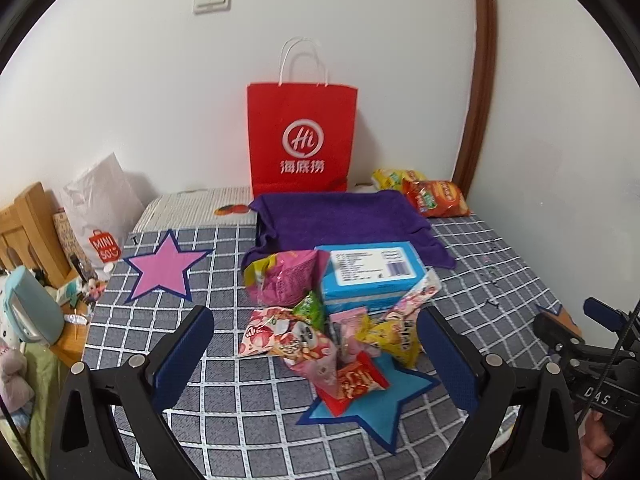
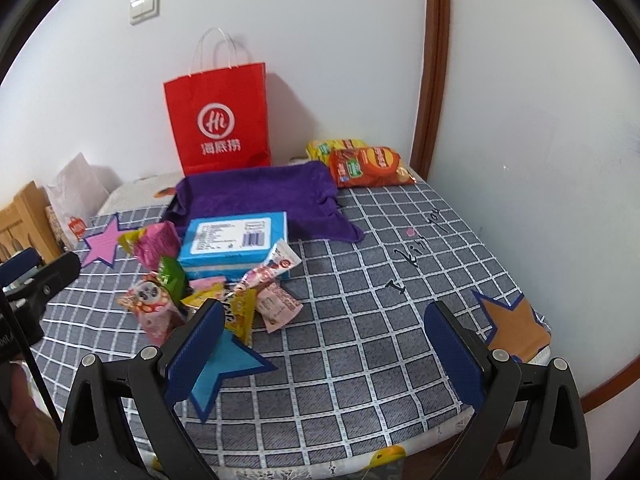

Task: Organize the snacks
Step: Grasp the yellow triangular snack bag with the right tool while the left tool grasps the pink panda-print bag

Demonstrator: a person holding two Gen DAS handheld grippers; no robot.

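The bed (image 2: 360,340), covered by a grey checked sheet, shows an orange star patch (image 2: 516,326) at its right edge in the right wrist view only, whereas the left wrist view alone shows the bedside clutter with a white shopping bag (image 1: 100,208). The snack pile (image 1: 320,320) lies mid-bed, touching a blue box (image 1: 372,276) and overlapping a blue star patch (image 1: 380,404). The left gripper (image 1: 316,344) and right gripper (image 2: 320,336) are both spread wide, holding and touching nothing.
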